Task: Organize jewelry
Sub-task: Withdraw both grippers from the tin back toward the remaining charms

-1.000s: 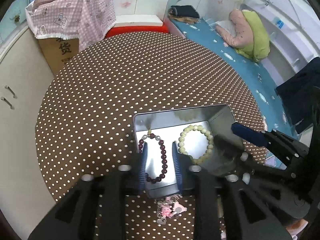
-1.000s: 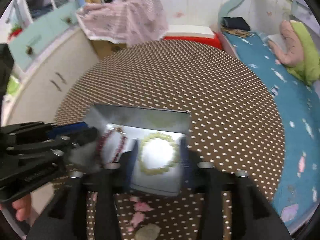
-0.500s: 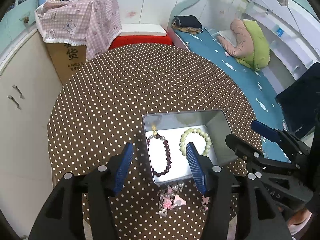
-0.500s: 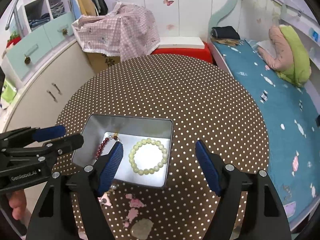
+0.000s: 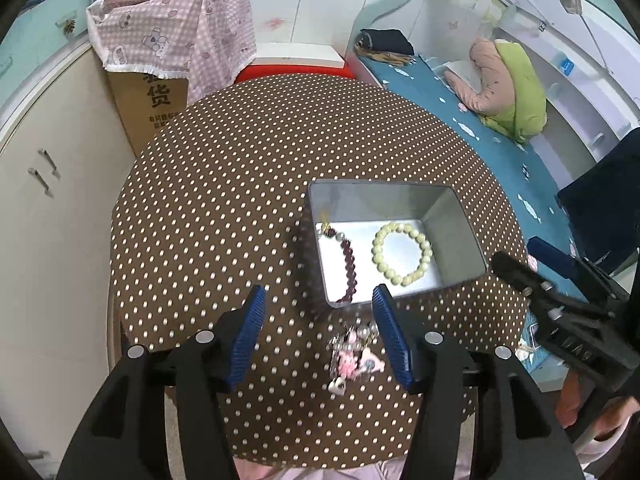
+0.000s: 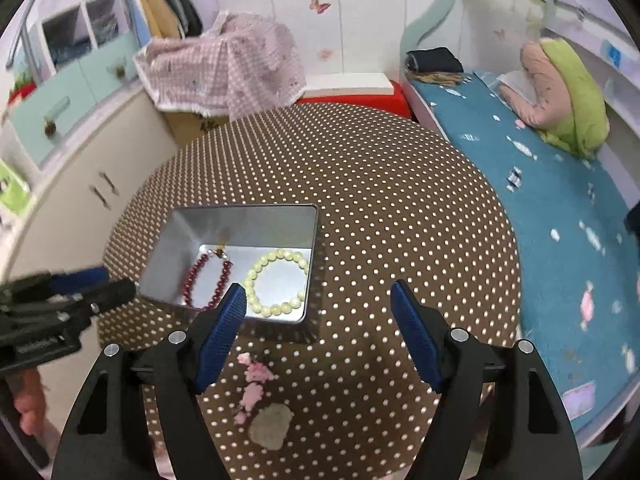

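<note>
On the round table (image 5: 224,208), covered in a brown cloth with pale dots, an open metal tin (image 5: 460,216) stands a little toward the bed side of the middle, and everything else is placed here against that tin. Beyond the tin, past the table's far edge, a cardboard box (image 5: 150,108) sits under a pink checked cloth (image 5: 176,36), with a red stool (image 6: 352,102) beside it. To the tin's right runs a bed with a blue sheet (image 6: 560,216).

Nearer the camera than the tin, the left gripper (image 5: 318,334) hangs over the tablecloth with its blue-padded jaws spread apart and nothing between the pads. The right gripper (image 6: 316,330) hovers over the tin's near right corner, its jaws spread wider, also gripping nothing.

Inside the tin, flat on its floor, lie two bracelets side by side without touching: a pale cream bead bracelet (image 5: 402,254) on the right half and a dark red bead bracelet (image 6: 208,282) on the left half, its small gold-coloured charm toward the far wall. Just outside the tin's near wall, on the cloth, lies a pink charm bracelet (image 5: 354,354), a loose heap with pearly beads; it is blurred in the right wrist view. Closer still to the table's near edge rests a small greyish flat piece (image 6: 270,426), too blurred to identify.
</note>
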Action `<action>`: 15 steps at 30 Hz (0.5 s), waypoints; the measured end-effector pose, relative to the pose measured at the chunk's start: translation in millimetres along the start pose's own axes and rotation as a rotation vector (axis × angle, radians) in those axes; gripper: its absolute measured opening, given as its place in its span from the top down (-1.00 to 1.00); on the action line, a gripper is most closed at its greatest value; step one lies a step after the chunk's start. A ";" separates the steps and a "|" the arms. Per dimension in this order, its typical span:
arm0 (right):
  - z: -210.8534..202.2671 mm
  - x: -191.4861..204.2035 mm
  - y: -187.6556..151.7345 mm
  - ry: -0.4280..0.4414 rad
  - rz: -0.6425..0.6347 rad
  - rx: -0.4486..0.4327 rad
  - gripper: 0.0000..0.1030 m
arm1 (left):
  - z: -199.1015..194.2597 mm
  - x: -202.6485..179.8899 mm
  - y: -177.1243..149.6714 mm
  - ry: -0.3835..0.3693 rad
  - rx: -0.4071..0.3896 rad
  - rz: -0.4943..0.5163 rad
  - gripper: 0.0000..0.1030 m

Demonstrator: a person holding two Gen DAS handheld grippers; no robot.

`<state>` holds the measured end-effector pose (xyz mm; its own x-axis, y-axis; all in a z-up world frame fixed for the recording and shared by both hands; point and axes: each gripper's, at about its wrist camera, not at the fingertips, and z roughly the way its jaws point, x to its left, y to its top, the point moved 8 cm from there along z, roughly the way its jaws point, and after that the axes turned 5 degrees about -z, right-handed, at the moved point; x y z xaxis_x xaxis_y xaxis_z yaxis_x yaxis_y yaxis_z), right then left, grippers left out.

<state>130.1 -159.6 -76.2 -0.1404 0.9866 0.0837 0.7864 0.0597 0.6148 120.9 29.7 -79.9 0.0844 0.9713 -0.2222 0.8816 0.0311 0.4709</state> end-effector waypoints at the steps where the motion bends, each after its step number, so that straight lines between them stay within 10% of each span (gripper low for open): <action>1: -2.2 -0.1 -2.7 0.018 0.013 -0.002 -0.40 | -0.5 0.8 -2.6 -0.002 0.005 -0.004 -0.03; 15: 15.9 18.2 -55.9 0.118 -0.012 0.118 -0.40 | 27.4 6.5 -47.4 -0.016 0.121 -0.014 -0.03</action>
<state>93.2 -142.5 -121.6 -0.2146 0.9613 0.1726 0.8484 0.0959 0.5205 92.4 28.1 -127.0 0.0778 0.9671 -0.2422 0.9323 0.0155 0.3614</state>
